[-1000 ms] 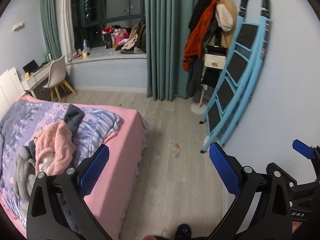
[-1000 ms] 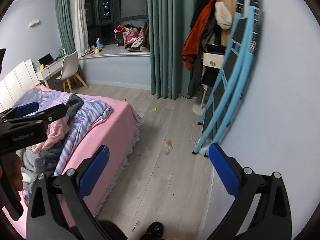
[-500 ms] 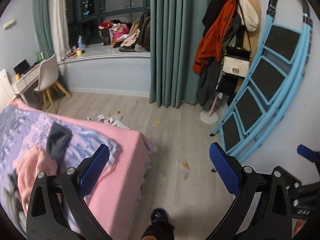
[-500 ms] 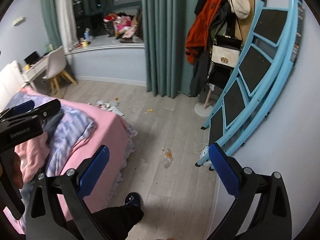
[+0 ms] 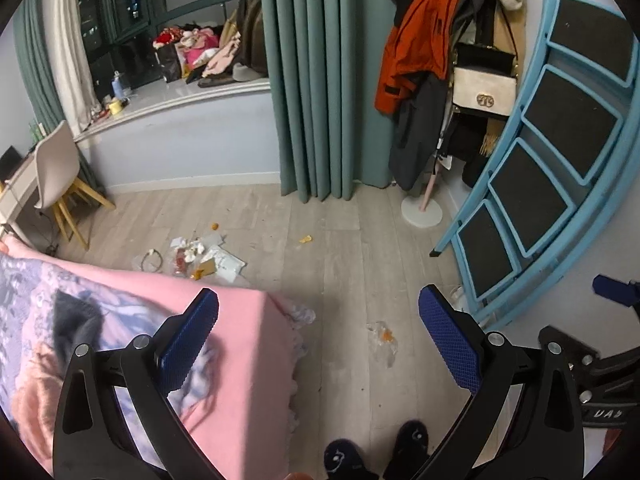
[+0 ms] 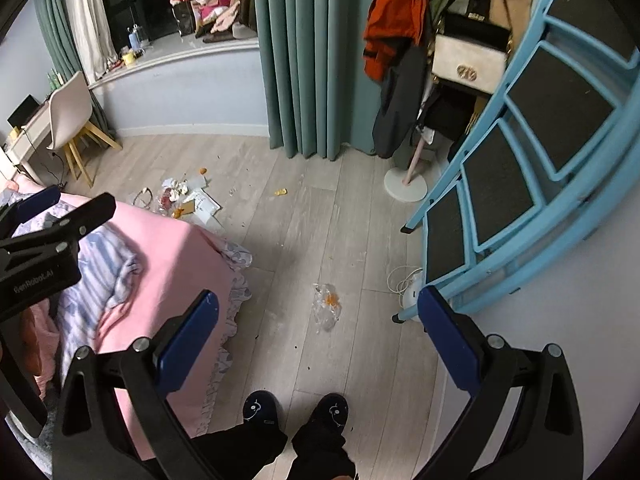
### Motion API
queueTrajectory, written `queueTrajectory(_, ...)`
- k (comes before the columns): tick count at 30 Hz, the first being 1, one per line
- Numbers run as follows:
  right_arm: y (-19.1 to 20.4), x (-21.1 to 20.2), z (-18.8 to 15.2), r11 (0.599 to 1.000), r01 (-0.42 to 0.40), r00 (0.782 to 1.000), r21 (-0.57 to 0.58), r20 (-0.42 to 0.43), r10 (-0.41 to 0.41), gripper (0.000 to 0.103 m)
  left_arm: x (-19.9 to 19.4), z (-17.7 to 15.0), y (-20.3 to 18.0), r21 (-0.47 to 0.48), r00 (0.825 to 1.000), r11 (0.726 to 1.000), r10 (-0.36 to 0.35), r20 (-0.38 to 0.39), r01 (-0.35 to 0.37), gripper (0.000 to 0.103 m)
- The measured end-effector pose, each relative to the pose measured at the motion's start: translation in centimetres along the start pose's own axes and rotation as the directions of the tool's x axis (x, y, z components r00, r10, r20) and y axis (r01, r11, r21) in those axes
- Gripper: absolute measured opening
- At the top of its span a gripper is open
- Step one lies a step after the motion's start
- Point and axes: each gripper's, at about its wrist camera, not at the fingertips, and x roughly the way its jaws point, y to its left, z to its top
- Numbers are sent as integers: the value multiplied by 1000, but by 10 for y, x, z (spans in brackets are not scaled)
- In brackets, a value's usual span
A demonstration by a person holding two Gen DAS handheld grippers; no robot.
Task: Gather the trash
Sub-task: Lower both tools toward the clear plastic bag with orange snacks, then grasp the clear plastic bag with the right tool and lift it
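Observation:
A crumpled clear plastic wrapper with an orange bit (image 5: 383, 342) (image 6: 328, 307) lies on the wood floor ahead. A heap of paper and wrapper trash (image 5: 200, 256) (image 6: 182, 198) sits beyond the bed's far corner. Small orange scraps (image 5: 305, 239) (image 6: 280, 191) lie farther out on the floor. My left gripper (image 5: 318, 344) is open and empty, held high over the bed corner. Just as high above the floor, my right gripper (image 6: 318, 344) stands open and empty. The left gripper shows again at the left edge of the right wrist view (image 6: 52, 232).
A pink bed (image 5: 224, 344) fills the left. A blue step ladder (image 5: 552, 168) leans on the right wall beside a coat stand (image 5: 424, 80). A white cable and plug (image 6: 406, 284) lie by the ladder's foot. The person's dark slippers (image 6: 296, 408) stand below. A chair (image 5: 60, 172) stands far left.
Both grippers have moved forward along the bed and tilted down; the floor trash is closer and the heap past the bed corner has come into view. Both stay open.

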Motion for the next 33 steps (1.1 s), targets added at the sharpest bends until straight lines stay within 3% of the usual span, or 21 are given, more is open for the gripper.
queueTrajectory(7, -22, 94, -15, 1000, -17, 999, 2, -47, 17, 96, 88, -20, -27, -17, 999, 1000, -13, -33, 13, 97)
queueTrajectory(16, -29, 242, -65, 998, -46, 996, -36, -85, 43, 96, 233, -102, -54, -15, 993, 999, -31, -113, 29, 97)
queueTrajectory(24, -34, 363, -107, 995, -49, 997, -83, -59, 44, 96, 347, -168, -55, 2, 992, 999, -48, -115, 49, 97)
queueTrajectory(33, -39, 511, -152, 979, -75, 993, -188, -99, 57, 96, 471, -233, -61, 66, 991, 992, -101, -85, 106, 97)
